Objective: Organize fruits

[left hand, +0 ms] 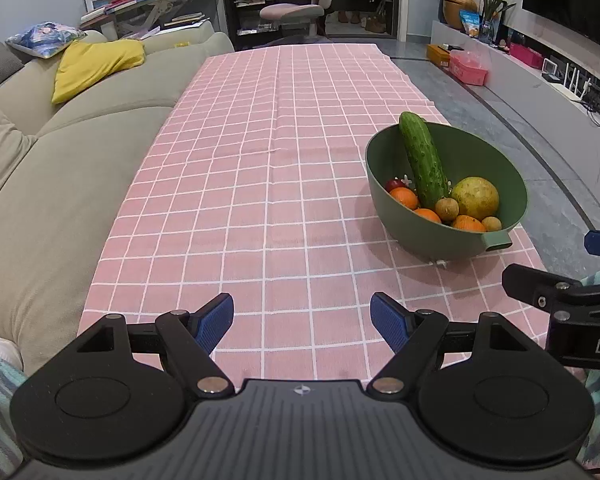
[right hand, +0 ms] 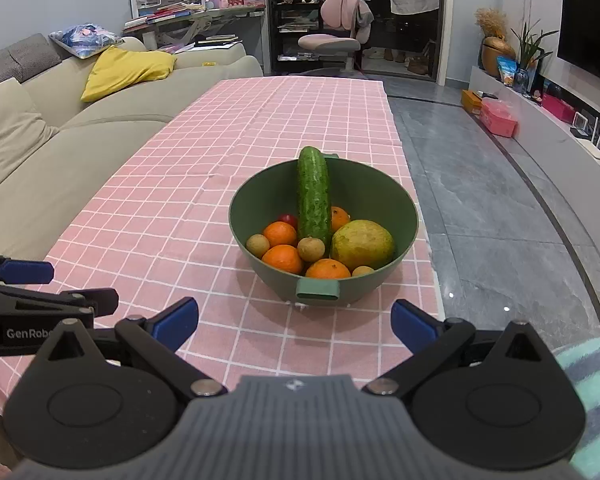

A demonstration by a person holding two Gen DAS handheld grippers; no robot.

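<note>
A green bowl (left hand: 380, 184) (right hand: 380, 196) stands on the pink checked tablecloth (left hand: 260, 184) (right hand: 204, 184), near its right edge. In it a cucumber (left hand: 423, 160) (right hand: 313, 196) leans upright among several oranges (right hand: 282, 258), small brown round fruits (right hand: 311, 249), a large yellow-green fruit (left hand: 475, 198) (right hand: 362, 244) and a small red one (left hand: 394, 184). My left gripper (left hand: 302, 320) is open over bare cloth, left of the bowl. My right gripper (right hand: 296, 322) is open just in front of the bowl's handle (right hand: 318, 290). Neither holds anything.
A beige sofa (left hand: 60, 184) with a yellow cushion (left hand: 96, 66) runs along the table's left side. Grey tiled floor (right hand: 500, 220) lies to the right, with a low TV bench beyond. A pink chair (right hand: 340, 28) stands past the table's far end.
</note>
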